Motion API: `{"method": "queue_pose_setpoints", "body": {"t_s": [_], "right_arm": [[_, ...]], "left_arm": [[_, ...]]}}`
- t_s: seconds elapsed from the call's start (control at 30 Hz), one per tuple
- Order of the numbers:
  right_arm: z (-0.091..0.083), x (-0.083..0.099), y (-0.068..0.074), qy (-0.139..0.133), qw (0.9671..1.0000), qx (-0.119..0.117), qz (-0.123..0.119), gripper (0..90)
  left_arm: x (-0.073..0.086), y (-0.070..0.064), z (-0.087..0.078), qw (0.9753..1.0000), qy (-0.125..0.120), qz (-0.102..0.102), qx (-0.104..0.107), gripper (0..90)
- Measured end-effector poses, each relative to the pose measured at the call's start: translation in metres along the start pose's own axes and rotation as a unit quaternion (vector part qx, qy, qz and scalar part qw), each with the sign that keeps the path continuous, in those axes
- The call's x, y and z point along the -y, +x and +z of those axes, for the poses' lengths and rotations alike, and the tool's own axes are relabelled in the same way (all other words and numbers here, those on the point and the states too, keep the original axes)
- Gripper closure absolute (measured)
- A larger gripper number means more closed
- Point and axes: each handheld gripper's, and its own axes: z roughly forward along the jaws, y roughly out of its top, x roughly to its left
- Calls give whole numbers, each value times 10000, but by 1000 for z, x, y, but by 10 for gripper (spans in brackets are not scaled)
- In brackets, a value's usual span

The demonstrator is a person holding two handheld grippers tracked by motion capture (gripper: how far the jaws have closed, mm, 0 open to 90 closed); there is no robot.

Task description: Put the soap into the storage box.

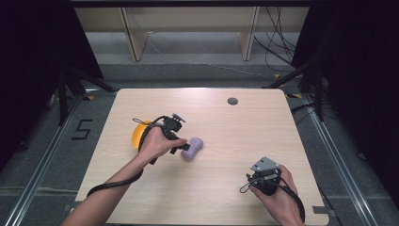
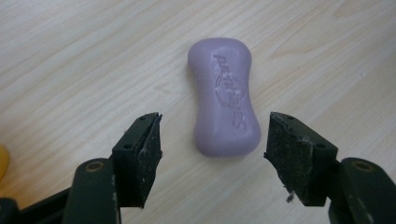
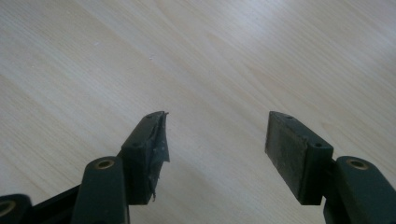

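A: Checking the left gripper [image 2: 212, 140]: what lies between its jaws?

B: A lilac, waisted bar of soap with embossed lettering [image 2: 225, 98]. It lies flat on the pale wooden table [image 2: 70, 56]. Both jaws are spread wide, one on each side of the bar's near end, neither touching it.

A: Orientation of the bar?

B: In the left gripper view its long axis runs away from the gripper, tilted slightly off the centreline. In the high view the soap [image 1: 192, 148] lies left of the table's centre, one end toward the left gripper [image 1: 182, 147], the other toward the far right.

A: Adjacent items?

B: A round yellow object [image 1: 138, 134] sits behind the left hand [image 1: 155, 143].

A: Right gripper [image 3: 215, 135]?

B: Jaws apart, over bare wood near the front right edge.
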Motion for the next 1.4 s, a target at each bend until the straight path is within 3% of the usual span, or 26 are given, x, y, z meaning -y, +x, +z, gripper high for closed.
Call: {"method": "queue_pose_setpoints", "body": {"t_s": [0.1,0.13,0.17,0.27,0.33,0.47,0.5,0.63,0.9,0.97,1.07,1.17,1.4], "right_arm": [[0,1,0,-2,10000,-6,-25,393],[0,0,0,8,10000,-10,7,392],[0,0,0,8,10000,-10,7,392],[0,0,0,10,10000,-18,6,392],[0,0,0,2,10000,-24,10,392],[0,0,0,7,10000,-20,0,392],[0,1,0,10,10000,-21,-7,392],[0,1,0,10,10000,-30,4,392],[0,1,1,30,10000,-56,27,392],[1,1,0,16,10000,-30,-47,392],[0,1,1,35,10000,-56,23,392],[0,1,1,39,10000,-62,24,392],[0,1,1,48,10000,-69,9,392]], "left_arm": [[-8,-6,10,9999,101,-65,-14,353],[-11,-8,13,9997,233,-78,-47,353],[-12,-8,15,9995,299,-1,-96,353],[-19,-14,28,9990,398,-156,-140,353],[-20,-14,29,9985,515,-55,-160,353],[-24,-19,39,9979,596,-137,-219,353],[-25,-18,41,9974,665,-55,-257,353],[-26,-17,51,9961,813,-48,-346,353],[-27,-17,58,9936,1070,-106,-356,397],[-26,-19,61,9944,985,-142,-366,425],[-27,-20,63,9924,1171,-103,-373,451],[-26,-22,68,9928,1105,-124,-444,455],[-30,-21,70,9906,1281,-115,-476,467]]}}
